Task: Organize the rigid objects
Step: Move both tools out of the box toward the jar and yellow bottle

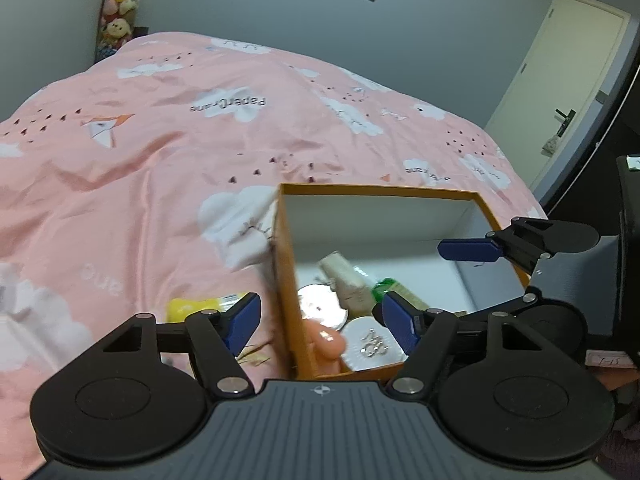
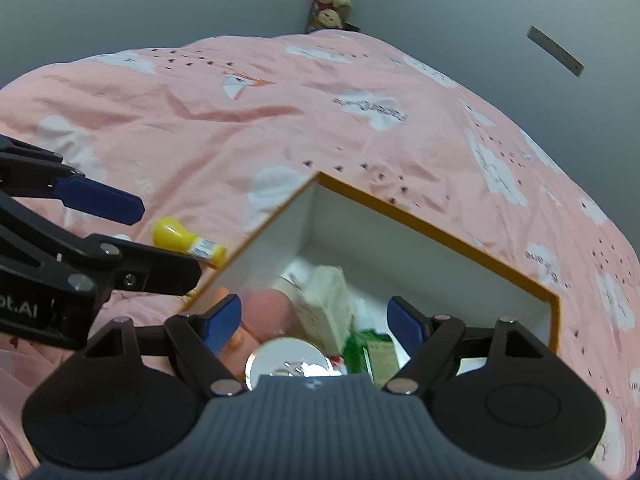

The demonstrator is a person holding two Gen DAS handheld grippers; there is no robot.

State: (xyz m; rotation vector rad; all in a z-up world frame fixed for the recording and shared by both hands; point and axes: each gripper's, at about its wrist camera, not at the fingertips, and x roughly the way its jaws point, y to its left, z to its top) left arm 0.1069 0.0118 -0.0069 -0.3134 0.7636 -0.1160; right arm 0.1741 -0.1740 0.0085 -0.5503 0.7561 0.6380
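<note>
We have both claws spread wide, nothing between the fingers. Left gripper (image 1: 320,322) sits low centre in its own view, straddling the near left wall of the orange box (image 1: 283,264): one finger outside over the bedspread, the other over the box interior. Right gripper (image 2: 314,320) hangs over the box's (image 2: 440,232) open top, low centre of its frame.

In the box: a white round compact (image 1: 370,344) at the near corner, a silver disc (image 1: 320,306) just beside it, a cream carton (image 1: 344,276) tilted across the middle, a green bottle (image 1: 384,286) against the carton, and a peach-pink soft-looking item (image 1: 326,340) at the near wall. Motion blur smears the carton in both views; we cannot read its label.

Still outside: a yellow bottle (image 2: 186,240) lying on its side on the pink bedspread (image 1: 160,140), just beside the box's left wall, mid-left of the right view, partly hidden behind the left finger in the left view.
</note>
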